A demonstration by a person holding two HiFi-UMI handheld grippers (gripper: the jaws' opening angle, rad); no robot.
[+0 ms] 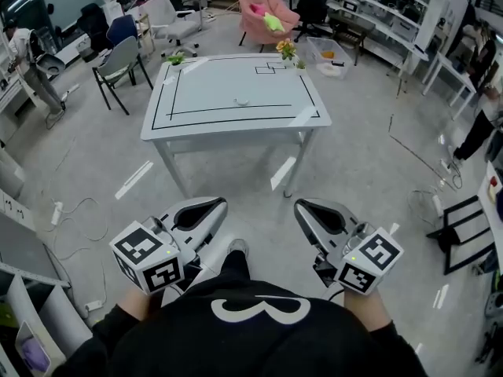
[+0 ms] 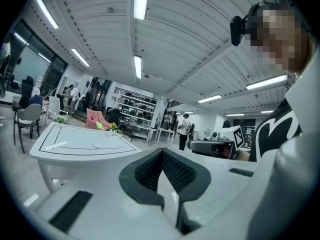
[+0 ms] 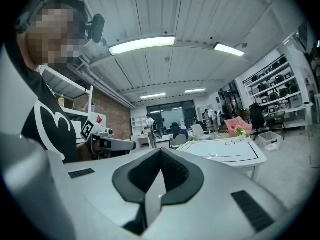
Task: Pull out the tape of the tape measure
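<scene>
A small white round object, probably the tape measure [image 1: 242, 100], lies near the middle of the white table [image 1: 196, 120], inside black marked lines. It shows as a speck in the left gripper view [image 2: 96, 146] and the right gripper view [image 3: 213, 155]. I stand a few steps back from the table. My left gripper [image 1: 211, 208] and right gripper [image 1: 305, 209] are held level in front of my body, well short of the table. Both are shut with nothing between the jaws, as each own view confirms [image 2: 162, 152] [image 3: 161, 152].
A small flower pot [image 1: 286, 51] stands at the table's far right corner, and a green item [image 1: 176, 57] at the far left. Grey chairs [image 1: 122, 65], a pink armchair [image 1: 267, 12], shelving [image 1: 377, 22], floor cables [image 1: 71, 218] and other people [image 1: 483, 124] surround the table.
</scene>
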